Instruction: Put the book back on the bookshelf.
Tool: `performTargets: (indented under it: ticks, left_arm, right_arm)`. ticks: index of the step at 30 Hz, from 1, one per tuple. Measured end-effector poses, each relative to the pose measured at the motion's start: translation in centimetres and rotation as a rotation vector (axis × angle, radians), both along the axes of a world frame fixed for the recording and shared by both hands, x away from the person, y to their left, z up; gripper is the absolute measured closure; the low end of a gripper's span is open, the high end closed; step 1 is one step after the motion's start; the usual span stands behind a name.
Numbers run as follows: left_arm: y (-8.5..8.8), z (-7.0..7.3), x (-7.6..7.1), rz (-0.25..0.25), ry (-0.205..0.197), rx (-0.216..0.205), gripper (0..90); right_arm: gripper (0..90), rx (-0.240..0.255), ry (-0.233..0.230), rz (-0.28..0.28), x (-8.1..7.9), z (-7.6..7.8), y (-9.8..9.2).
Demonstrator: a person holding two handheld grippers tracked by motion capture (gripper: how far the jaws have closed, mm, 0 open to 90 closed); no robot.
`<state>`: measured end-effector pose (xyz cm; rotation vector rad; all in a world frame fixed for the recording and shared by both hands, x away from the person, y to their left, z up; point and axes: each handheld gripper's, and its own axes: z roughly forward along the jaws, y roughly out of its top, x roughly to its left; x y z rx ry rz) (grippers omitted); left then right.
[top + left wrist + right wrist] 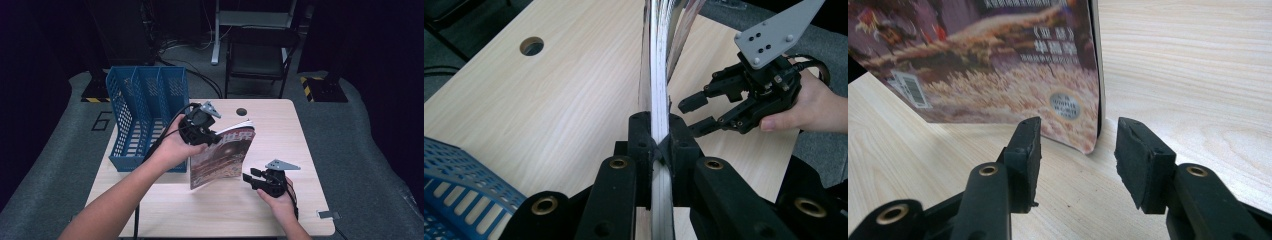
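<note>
We have a magazine (223, 157) standing nearly upright on the wooden table (280, 125), its lower edge resting on the tabletop and its cover facing the near right. Our left gripper (204, 131) pinches it at the upper left corner; in the left gripper view the two black pads are pressed together on the stack of pages (658, 90), which runs straight away between them toward twelve o'clock. Our right gripper (256, 179) waits low at about four o'clock from the magazine, just beside its near bottom corner, with its jaws spread and nothing between the pads. In the right gripper view the spine-side bottom corner (1088, 135) sits just ahead of the gap, toward twelve o'clock, a little nearer the left pad (1027, 150) than the right pad (1138, 160), apart from both. The magazine's long axis rises from the table, so the edge facing these jaws is vertical and thin, and they stand either side of its line. The blue file rack (145, 115) stands at about ten o'clock from the magazine, behind the left hand (175, 147), its slots open upward. We judge that the right gripper is the nearer one to the free lower corner, and a short push forward would bring the corner between the pads; the magazine would then be carried leftward into the rack.
</note>
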<state>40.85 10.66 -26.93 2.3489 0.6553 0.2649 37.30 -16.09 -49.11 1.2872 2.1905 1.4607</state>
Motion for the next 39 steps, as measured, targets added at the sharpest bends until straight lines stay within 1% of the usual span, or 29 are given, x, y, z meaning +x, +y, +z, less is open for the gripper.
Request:
performTargets:
  ticks: [3,6,8,9,13,14,16,17,18,22,30,31,39]
  left_arm:
    - [0.8,0.7,0.2,0.014,-0.005,-0.009,84.0]
    - [1.2,1.1,0.3,0.025,-0.011,-0.019,84.0]
    - [1.5,1.3,0.4,0.028,-0.014,-0.017,84.0]
    - [1.8,1.7,0.5,0.039,-0.019,-0.019,84.0]
    - [2.2,2.2,0.6,0.051,-0.024,-0.021,84.0]
    - [2.5,2.6,0.7,0.056,-0.030,-0.019,84.0]
    - [2.7,2.8,0.7,0.062,-0.030,-0.023,84.0]
    - [3.0,3.1,0.8,0.070,-0.032,-0.025,84.0]
    - [3.0,3.1,0.8,0.070,-0.032,-0.025,84.0]
    - [3.4,3.9,0.9,0.084,-0.044,-0.027,84.0]
    - [4.2,5.0,1.2,0.105,-0.047,-0.031,84.0]
    - [4.2,5.1,1.2,0.110,-0.048,-0.033,84.0]
    - [4.6,5.9,1.4,0.126,-0.053,-0.038,84.0]
  right_arm:
    - [52.7,-0.010,0.000,-0.003,0.0,0.0,0.0]
    - [52.6,-0.010,0.001,-0.011,0.0,-0.1,0.1]
    - [52.5,-0.011,0.001,-0.010,0.0,-0.1,0.1]
    - [52.5,-0.009,0.008,-0.014,0.0,-0.1,0.1]
    - [52.4,-0.009,0.004,-0.013,0.0,-0.1,0.1]
    - [52.4,-0.009,0.002,-0.011,0.0,-0.1,0.1]
    - [52.4,-0.008,0.005,-0.007,0.0,-0.1,0.1]
    - [52.4,-0.009,0.003,-0.007,0.1,-0.2,0.1]
    - [52.4,-0.004,0.008,-0.001,0.0,-0.1,0.1]
    - [52.3,-0.005,0.011,-0.002,0.0,-0.2,0.1]
    - [52.2,0.000,0.015,-0.006,0.0,-0.2,0.1]
    - [52.2,-0.007,0.010,-0.014,0.1,-0.2,0.1]
    - [51.7,-0.010,0.015,-0.012,0.1,-0.3,0.1]
